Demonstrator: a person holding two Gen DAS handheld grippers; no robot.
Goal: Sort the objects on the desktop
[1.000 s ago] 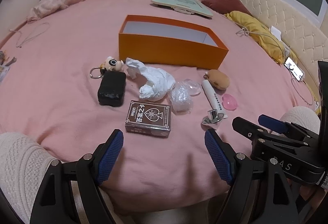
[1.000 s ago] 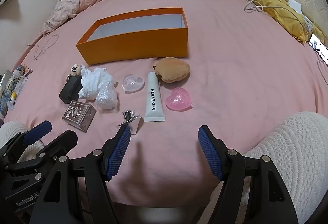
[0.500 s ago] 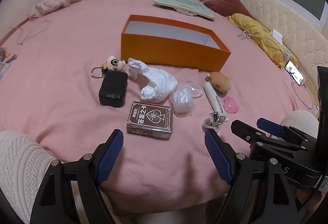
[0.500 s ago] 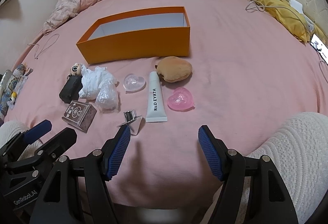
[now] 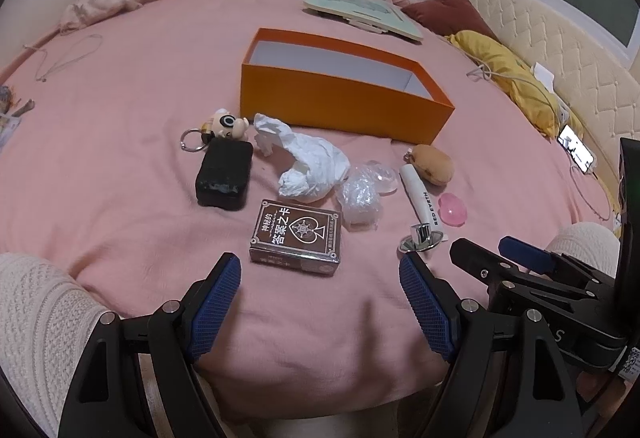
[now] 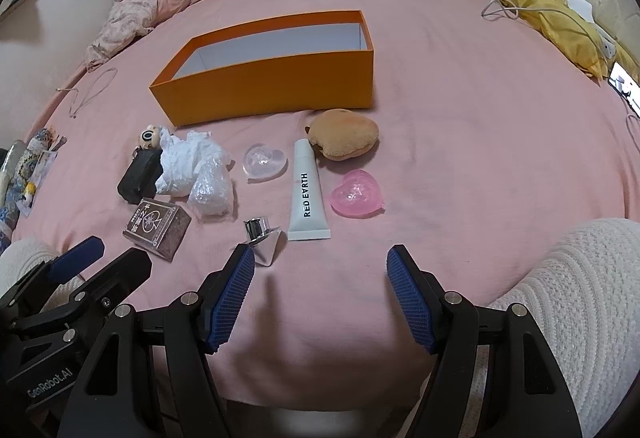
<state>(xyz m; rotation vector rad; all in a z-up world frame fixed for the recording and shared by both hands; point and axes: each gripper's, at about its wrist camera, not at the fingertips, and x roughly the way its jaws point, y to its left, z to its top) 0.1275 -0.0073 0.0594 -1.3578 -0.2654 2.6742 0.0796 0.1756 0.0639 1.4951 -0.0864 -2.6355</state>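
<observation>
I held both grippers low at the near edge of the bed (image 5: pixel 120 85), jaws wide and empty on each, since nothing had yet been picked. The left gripper (image 5: pixel 320 302) faced the card box (image 5: pixel 296 236), which lay flat just beyond its jaws and looked to me the natural first pick for that side. The right gripper (image 6: pixel 320 294) faced the tube (image 6: pixel 308 193), with the silver cap (image 6: pixel 262 238) just beside its left finger. The orange box (image 6: pixel 272 81) stood open and appeared empty behind the row of items, well placed as the bin for sorting, so I judged the task not yet begun. The items were laid out in a loose row in front of it: black case (image 5: pixel 225 175) with a keychain (image 5: pixel 224 125) touching it, crumpled tissue (image 5: pixel 308 165), clear wrap (image 5: pixel 360 199), clear heart (image 6: pixel 265 161), pink heart (image 6: pixel 356 193) and brown plush (image 6: pixel 346 133). The tissue lay against the case and the wrap, which I judged would complicate a clean grasp there. The soft bedding would give under any downward press.
</observation>
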